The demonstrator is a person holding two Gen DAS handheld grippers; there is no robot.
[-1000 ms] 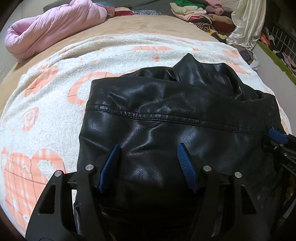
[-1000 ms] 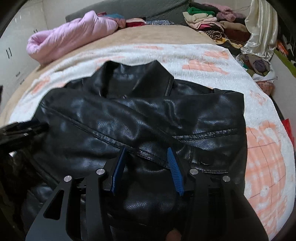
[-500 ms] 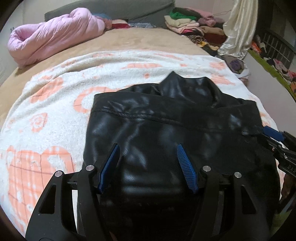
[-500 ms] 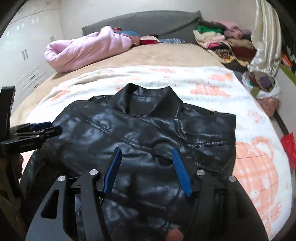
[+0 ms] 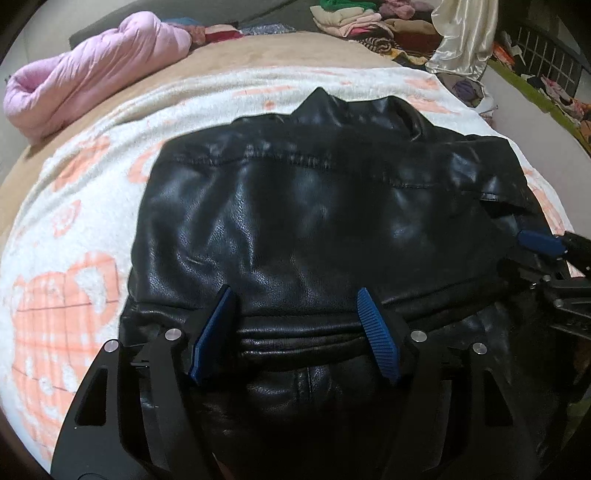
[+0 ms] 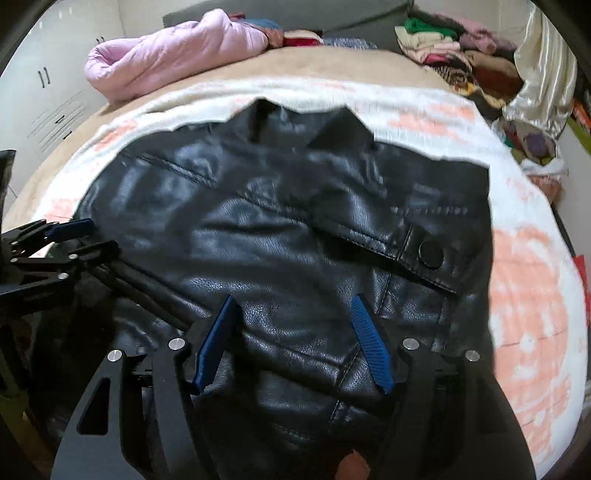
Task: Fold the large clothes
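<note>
A black leather jacket (image 5: 314, 206) lies flat on a white blanket with orange patterns (image 5: 74, 221), collar (image 5: 351, 107) at the far side. My left gripper (image 5: 293, 295) hovers over its near left part with the jaws opening. A rolled fold of leather lies between the blue pads (image 5: 212, 332), which do not press on it. My right gripper (image 6: 293, 301) is over the jacket (image 6: 288, 221) near the flap pocket with a snap button (image 6: 430, 253). Its jaws are opening too, with leather below them and nothing gripped. Each gripper shows at the edge of the other's view.
A pink padded quilt (image 5: 92, 70) lies at the bed's far left. Folded clothes (image 5: 369, 18) and a cream satin cloth (image 5: 465, 37) are piled at the far right. White wardrobe doors (image 6: 55, 92) stand to the left. The blanket (image 6: 528, 295) runs to the bed's right edge.
Both grippers have drawn back toward the near edge, so more of the jacket shows. The right jaws have spread wider. A rolled fold now lies between the left pads.
</note>
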